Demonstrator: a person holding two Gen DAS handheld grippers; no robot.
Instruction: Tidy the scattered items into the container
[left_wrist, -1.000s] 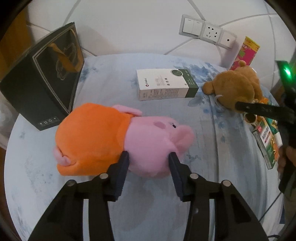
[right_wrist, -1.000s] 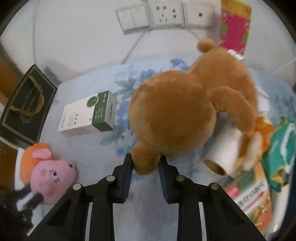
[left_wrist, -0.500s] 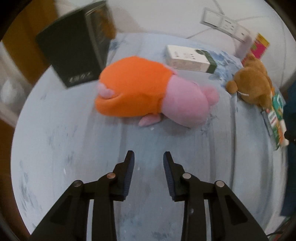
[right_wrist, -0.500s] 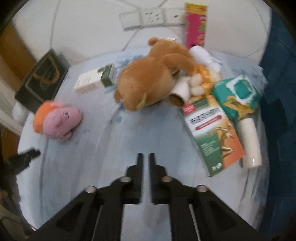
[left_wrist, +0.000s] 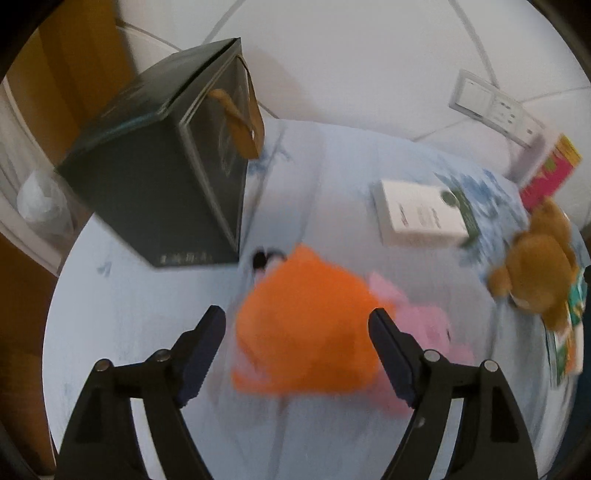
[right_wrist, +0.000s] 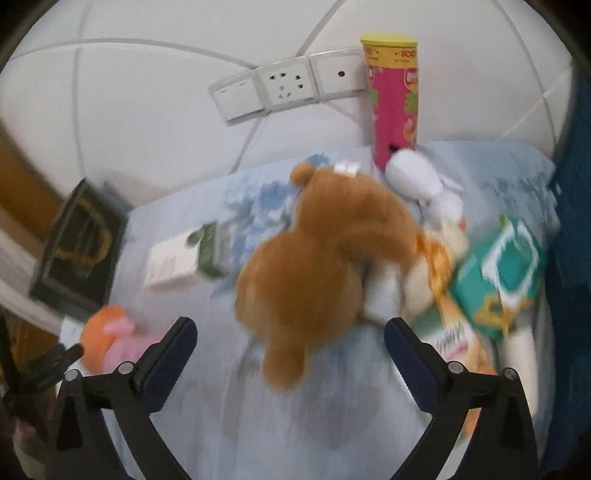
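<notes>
An orange and pink pig plush (left_wrist: 306, 332) lies blurred on the pale blue cloth. My left gripper (left_wrist: 297, 325) straddles its orange body. The jaws are opening, and the pads do not press on it. A dark box (left_wrist: 159, 177) with a tan handle stands just behind, at the left. In the right wrist view a brown bear plush (right_wrist: 314, 266) lies on the cloth. My right gripper (right_wrist: 290, 328) is spread wide and still opening, with the bear's lower end between the fingers, ungripped. The pig (right_wrist: 114, 336) shows at the lower left.
A white and green carton (left_wrist: 421, 214) lies mid-cloth. At the right are a pink snack can (right_wrist: 395, 96), a white plush (right_wrist: 417, 177), a green wipes pack (right_wrist: 506, 266) and a green-orange box (right_wrist: 454, 339). Wall sockets (right_wrist: 284, 86) are behind. The cloth's edge drops off at the left.
Both grippers let go of their plush, drew back with narrow jaws, then came forward again. Both now stand wide around the pig's body and the bear's lower end.
</notes>
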